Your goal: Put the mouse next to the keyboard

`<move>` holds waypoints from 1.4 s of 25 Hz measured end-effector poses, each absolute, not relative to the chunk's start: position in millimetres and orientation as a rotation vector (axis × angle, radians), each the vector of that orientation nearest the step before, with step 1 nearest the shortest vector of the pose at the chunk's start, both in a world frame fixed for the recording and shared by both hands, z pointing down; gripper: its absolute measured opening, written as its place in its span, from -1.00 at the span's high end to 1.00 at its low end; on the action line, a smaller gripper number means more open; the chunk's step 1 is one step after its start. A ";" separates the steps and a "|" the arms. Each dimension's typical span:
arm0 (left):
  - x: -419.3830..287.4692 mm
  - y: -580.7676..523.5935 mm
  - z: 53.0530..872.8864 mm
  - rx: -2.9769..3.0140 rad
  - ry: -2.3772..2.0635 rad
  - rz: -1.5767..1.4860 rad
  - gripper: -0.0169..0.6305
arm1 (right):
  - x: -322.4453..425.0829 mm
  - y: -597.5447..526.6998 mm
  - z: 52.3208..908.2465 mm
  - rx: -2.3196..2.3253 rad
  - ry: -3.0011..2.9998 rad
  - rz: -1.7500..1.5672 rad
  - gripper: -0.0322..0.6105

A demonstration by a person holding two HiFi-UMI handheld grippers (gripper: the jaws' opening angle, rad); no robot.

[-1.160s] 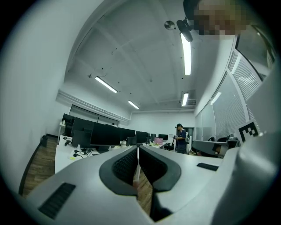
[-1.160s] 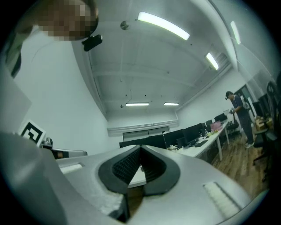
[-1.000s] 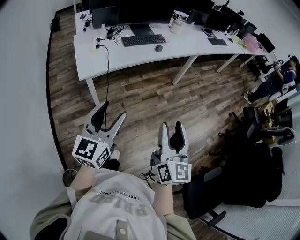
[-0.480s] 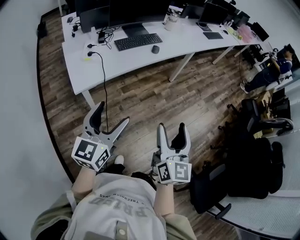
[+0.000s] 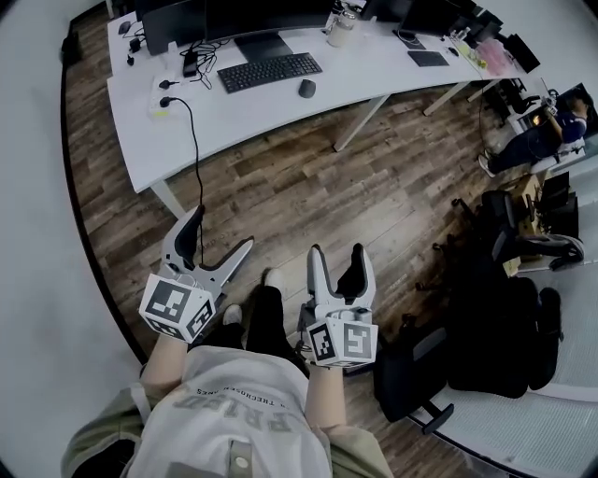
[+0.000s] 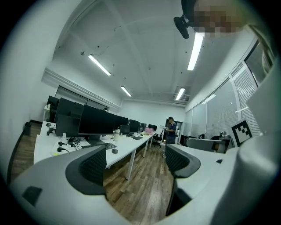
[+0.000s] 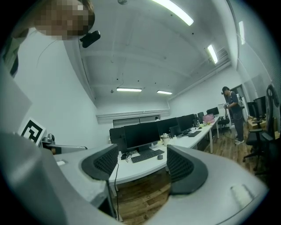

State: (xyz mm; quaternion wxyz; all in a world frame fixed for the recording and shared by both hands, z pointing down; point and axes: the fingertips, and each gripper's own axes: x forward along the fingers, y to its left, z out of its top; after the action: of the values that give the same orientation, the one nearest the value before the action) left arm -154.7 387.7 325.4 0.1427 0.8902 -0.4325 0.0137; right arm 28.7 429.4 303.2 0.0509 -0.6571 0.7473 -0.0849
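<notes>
The black keyboard (image 5: 269, 71) lies on the white desk (image 5: 234, 117) at the far side of the room, in front of a monitor. The dark mouse (image 5: 306, 88) sits a short way to the keyboard's right. Both grippers hang over the wooden floor near my body, well short of the desk. My left gripper (image 5: 220, 231) is open and empty, and so is my right gripper (image 5: 337, 254). The left gripper view shows the keyboard (image 6: 107, 146) and mouse (image 6: 115, 150) far off past its left pad. Between the right gripper's pads, keyboard (image 7: 147, 155) and mouse (image 7: 160, 156) show small and distant.
A black cable (image 5: 193, 140) hangs off the desk's front edge down to the floor. Desk legs (image 5: 360, 119) stand ahead. Black office chairs (image 5: 495, 327) crowd the right side. A person (image 5: 533, 140) is at the far right. A monitor (image 5: 252, 19) and bottle (image 5: 338, 26) are on the desk.
Both grippers' jaws have spread wider. The desk has slid up and to the left in the head view, and my dark-trousered leg has stepped forward between the grippers.
</notes>
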 end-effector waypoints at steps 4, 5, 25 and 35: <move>-141.4 354.9 325.3 2.551 -1.288 0.028 -0.30 | 43.5 392.4 302.8 -1.965 2.295 -0.261 -0.16; -137.1 344.7 324.0 2.549 -1.300 0.021 -0.30 | 48.1 381.3 301.9 -1.956 2.302 -0.258 -0.16; -43.1 195.9 315.8 2.494 -1.475 0.081 -0.30 | 140.9 218.2 315.4 -1.780 2.392 -0.355 -0.16; -40.1 106.7 340.3 2.484 -1.417 0.090 -0.30 | 145.0 137.2 337.1 -1.855 2.367 -0.396 -0.16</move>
State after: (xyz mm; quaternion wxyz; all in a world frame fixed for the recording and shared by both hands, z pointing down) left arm -40.1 106.7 340.3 0.1396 0.8597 -0.4903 0.0310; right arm 145.0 137.2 337.1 0.0543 -0.6106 0.7793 -0.1302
